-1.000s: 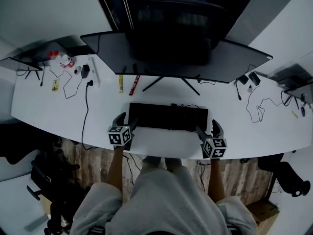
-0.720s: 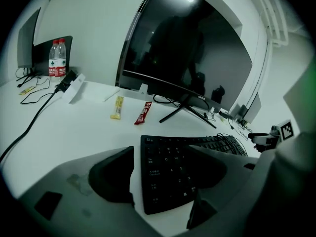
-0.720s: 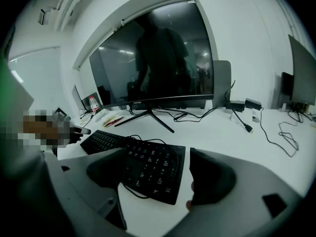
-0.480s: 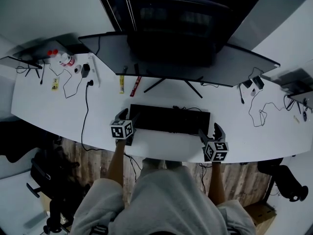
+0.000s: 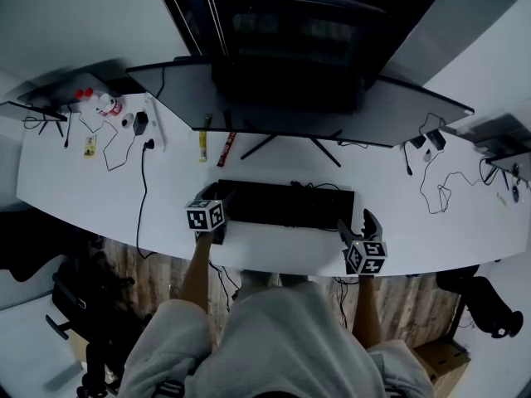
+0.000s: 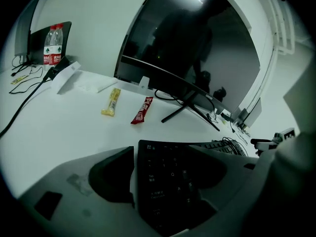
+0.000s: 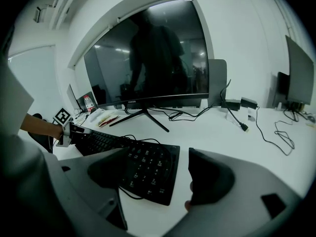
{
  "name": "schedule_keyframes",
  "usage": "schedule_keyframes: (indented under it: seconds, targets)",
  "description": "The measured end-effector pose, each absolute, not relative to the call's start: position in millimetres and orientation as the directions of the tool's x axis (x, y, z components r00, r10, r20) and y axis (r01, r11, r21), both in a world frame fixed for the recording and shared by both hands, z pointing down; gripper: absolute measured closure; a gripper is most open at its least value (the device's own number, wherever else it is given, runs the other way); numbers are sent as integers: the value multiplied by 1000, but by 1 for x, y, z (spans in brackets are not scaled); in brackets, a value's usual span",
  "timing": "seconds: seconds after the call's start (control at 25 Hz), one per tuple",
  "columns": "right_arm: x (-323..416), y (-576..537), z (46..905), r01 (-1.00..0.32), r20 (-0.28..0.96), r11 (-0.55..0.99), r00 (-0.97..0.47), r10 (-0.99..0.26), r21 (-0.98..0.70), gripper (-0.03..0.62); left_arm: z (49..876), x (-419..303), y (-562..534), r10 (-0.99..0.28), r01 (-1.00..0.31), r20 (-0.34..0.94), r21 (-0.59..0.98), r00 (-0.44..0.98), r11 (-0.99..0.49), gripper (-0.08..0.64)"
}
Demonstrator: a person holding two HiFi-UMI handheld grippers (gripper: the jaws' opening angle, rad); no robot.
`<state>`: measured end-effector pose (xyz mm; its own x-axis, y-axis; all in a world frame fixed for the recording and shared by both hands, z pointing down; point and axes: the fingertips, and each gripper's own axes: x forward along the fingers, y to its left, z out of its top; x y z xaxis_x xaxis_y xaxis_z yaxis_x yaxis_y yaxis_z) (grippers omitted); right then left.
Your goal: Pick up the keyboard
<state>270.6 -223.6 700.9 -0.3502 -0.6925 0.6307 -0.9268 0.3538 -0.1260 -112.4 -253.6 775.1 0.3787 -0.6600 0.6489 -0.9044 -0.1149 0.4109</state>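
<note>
A black keyboard [image 5: 286, 204] lies flat on the white desk [image 5: 99, 197] in front of the monitor stand. My left gripper [image 5: 217, 199] is at its left end. In the left gripper view the keyboard [image 6: 158, 181] runs between the open jaws of the gripper [image 6: 170, 154], with a thin strip of desk showing beside the left jaw. My right gripper [image 5: 355, 222] is at the right end. There the keyboard [image 7: 143, 169] sits between the spread jaws of the gripper [image 7: 158, 157], clear of the right jaw.
A wide curved monitor [image 5: 290, 98] on a splayed stand [image 5: 286, 143] is behind the keyboard. A yellow bar [image 5: 202, 143] and a red bar [image 5: 229, 146] lie at the back left, with bottles [image 5: 95, 99] and cables [image 5: 141, 172] beyond. More cables [image 5: 440, 189] trail at the right.
My left gripper has slid right and forward over the keyboard's left end. The right gripper has hardly moved. The keyboard stays flat on the desk.
</note>
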Motion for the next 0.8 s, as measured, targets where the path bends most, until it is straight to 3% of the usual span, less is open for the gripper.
schedule_keyframes:
  seconds: [0.8]
  targets:
    - [262,-229,709,-919,641,359,-375,-670,-162,215,777,-106,-257,-665,-914,647,377,373,-146,265]
